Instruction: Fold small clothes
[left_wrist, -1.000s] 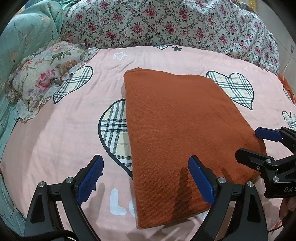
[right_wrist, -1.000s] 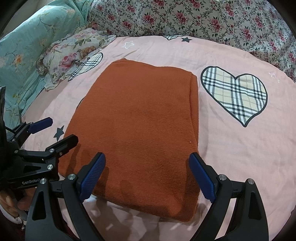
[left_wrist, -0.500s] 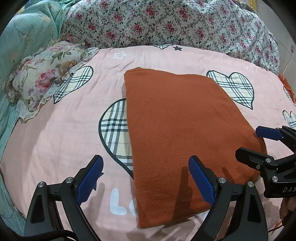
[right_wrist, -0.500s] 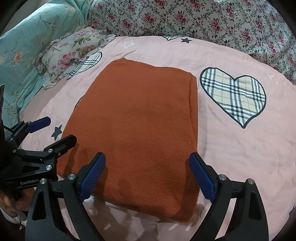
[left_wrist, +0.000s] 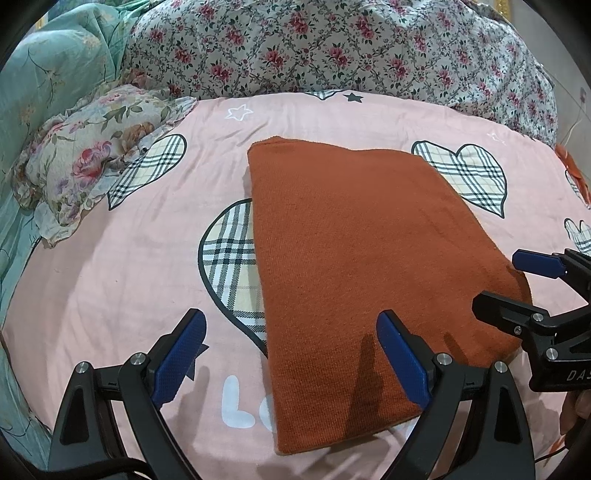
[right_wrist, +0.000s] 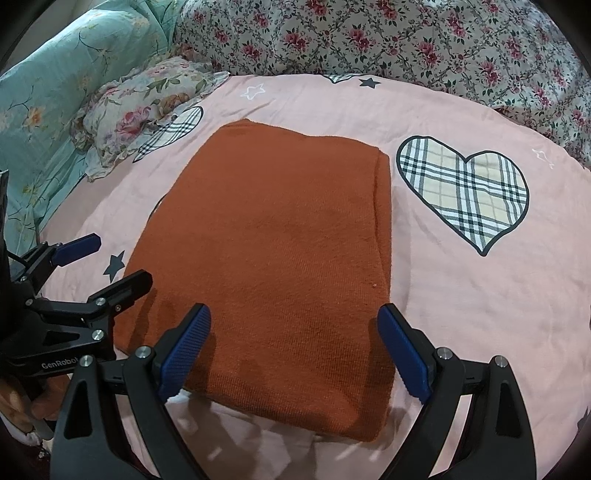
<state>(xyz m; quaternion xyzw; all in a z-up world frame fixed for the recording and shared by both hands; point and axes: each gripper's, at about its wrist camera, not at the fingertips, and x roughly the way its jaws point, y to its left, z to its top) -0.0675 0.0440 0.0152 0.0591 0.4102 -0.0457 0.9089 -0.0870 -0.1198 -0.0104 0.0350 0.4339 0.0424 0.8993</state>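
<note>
A rust-orange knit garment (left_wrist: 354, 266) lies folded into a flat rectangle on the pink bed sheet (left_wrist: 122, 280); it also shows in the right wrist view (right_wrist: 280, 258). My left gripper (left_wrist: 291, 354) is open and empty, hovering over the garment's near left corner. My right gripper (right_wrist: 295, 347) is open and empty over the garment's near edge. Each gripper shows in the other's view: the right one (left_wrist: 517, 284) at the garment's right edge, the left one (right_wrist: 107, 262) at its left edge.
A floral pillow (left_wrist: 85, 155) lies at the left, a teal quilt (left_wrist: 48, 74) behind it. A flowered blanket (left_wrist: 332, 48) is heaped along the back. The pink sheet with plaid hearts (right_wrist: 465, 192) spreads around the garment.
Both grippers have drawn back slightly and stay open. The garment has not moved.
</note>
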